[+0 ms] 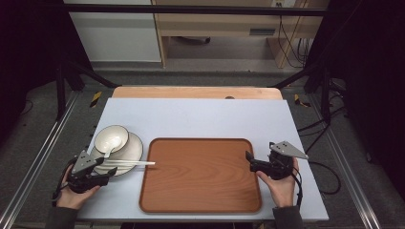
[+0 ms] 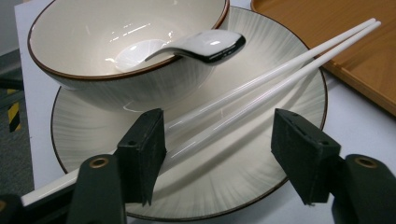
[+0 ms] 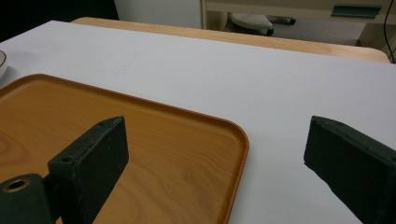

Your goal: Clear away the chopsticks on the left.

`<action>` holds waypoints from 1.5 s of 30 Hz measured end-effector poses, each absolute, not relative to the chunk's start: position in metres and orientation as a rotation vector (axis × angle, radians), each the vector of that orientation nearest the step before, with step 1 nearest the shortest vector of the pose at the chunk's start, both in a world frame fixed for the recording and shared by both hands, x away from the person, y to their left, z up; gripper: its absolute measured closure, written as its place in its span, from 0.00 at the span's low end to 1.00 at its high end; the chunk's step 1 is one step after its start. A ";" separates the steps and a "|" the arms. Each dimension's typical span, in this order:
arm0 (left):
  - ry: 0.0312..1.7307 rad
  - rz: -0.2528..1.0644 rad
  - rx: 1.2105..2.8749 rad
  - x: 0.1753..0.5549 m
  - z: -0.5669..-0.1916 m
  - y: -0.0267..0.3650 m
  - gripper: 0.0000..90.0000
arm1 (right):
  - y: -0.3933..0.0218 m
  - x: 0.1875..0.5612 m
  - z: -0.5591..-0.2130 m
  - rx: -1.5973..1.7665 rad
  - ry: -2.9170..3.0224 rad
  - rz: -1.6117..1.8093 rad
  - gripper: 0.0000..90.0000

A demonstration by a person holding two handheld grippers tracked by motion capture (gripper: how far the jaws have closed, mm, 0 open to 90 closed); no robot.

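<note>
Jaws of the left gripper (image 2: 219,154) stand apart around two white chopsticks (image 2: 261,91) lying across a plate (image 2: 93,140), their pads not pressing yet. Beside them a bowl (image 2: 107,51) holds a spoon (image 2: 205,44). Right gripper (image 3: 215,154) hangs wide open above the wooden tray's (image 3: 187,154) right edge.

Right gripper (image 3: 215,154) over tray corner, jaws wide apart.

Two black jaws rise from the bottom edge, nothing between them. Left jaw hangs over the wooden tray (image 3: 154,135); right jaw over the white mat (image 3: 261,84) beside it. The tray's rounded corner lies between the jaws, nearer the left one. A sliver of a plate rim (image 3: 2,63) shows at the left edge. Beyond the mat, a strip of wooden tabletop (image 3: 261,44); behind that, pale furniture, blurred.
</note>
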State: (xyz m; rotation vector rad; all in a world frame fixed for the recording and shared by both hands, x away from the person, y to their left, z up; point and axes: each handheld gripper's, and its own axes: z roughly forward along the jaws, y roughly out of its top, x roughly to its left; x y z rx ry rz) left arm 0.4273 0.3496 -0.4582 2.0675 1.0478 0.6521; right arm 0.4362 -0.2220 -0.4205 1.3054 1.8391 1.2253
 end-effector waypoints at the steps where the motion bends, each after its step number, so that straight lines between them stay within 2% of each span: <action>1: 1.050 0.654 2.070 0.427 -0.458 0.350 0.42 | -0.222 0.436 -0.420 1.305 1.839 1.227 0.07; 24: 1.047 0.565 2.098 0.422 -0.456 0.341 0.77 | -0.222 0.436 -0.420 1.305 1.840 1.229 0.07; 35: 1.050 0.559 2.105 0.421 -0.455 0.330 0.86 | -0.222 0.437 -0.420 1.310 1.844 1.233 0.07; 45: 1.082 0.553 2.098 0.421 -0.455 0.322 0.91 | -0.223 0.437 -0.421 1.313 1.841 1.233 0.07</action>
